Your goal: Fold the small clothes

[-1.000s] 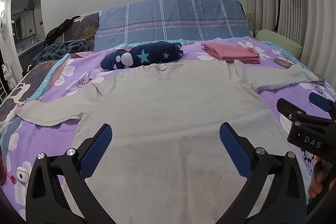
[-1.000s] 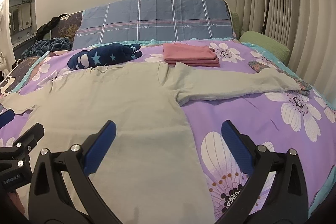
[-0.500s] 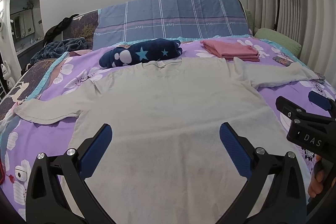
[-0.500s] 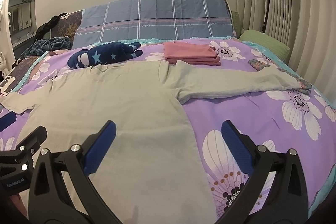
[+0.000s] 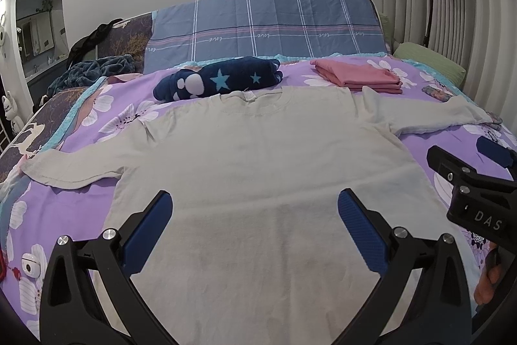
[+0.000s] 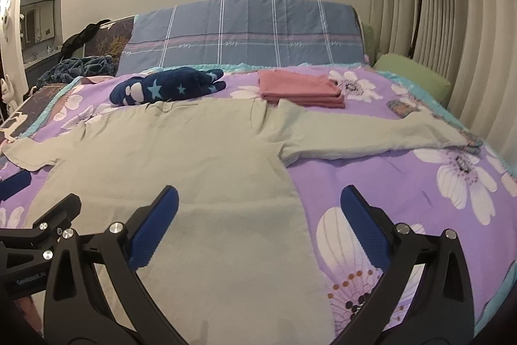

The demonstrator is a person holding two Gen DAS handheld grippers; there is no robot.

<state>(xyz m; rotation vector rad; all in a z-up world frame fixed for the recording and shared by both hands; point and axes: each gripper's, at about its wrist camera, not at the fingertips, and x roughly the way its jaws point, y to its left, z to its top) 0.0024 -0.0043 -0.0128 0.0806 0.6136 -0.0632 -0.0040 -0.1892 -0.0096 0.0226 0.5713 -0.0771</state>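
Note:
A pale grey long-sleeved shirt [image 5: 258, 170] [image 6: 181, 157] lies spread flat on the purple flowered bedspread [image 5: 80, 206] [image 6: 404, 180], both sleeves stretched out sideways and the collar toward the headboard. My left gripper [image 5: 255, 230] hovers open over the shirt's lower body, nothing between its blue pads. My right gripper [image 6: 258, 225] is open too, above the shirt's right hem edge. Each gripper shows at the edge of the other's view.
A folded pink garment [image 5: 358, 76] [image 6: 300, 88] and a rolled navy star-print piece [image 5: 219, 80] [image 6: 168, 88] lie beyond the collar. A blue plaid pillow [image 5: 265, 25] backs the bed. A green pillow [image 6: 410, 76] and a small patterned item [image 6: 400, 109] sit right. A hand [image 5: 488, 283] holds the right gripper.
Both views have shifted slightly, the shirt sitting a little lower and closer in frame. The grippers stay open and the shirt lies unchanged.

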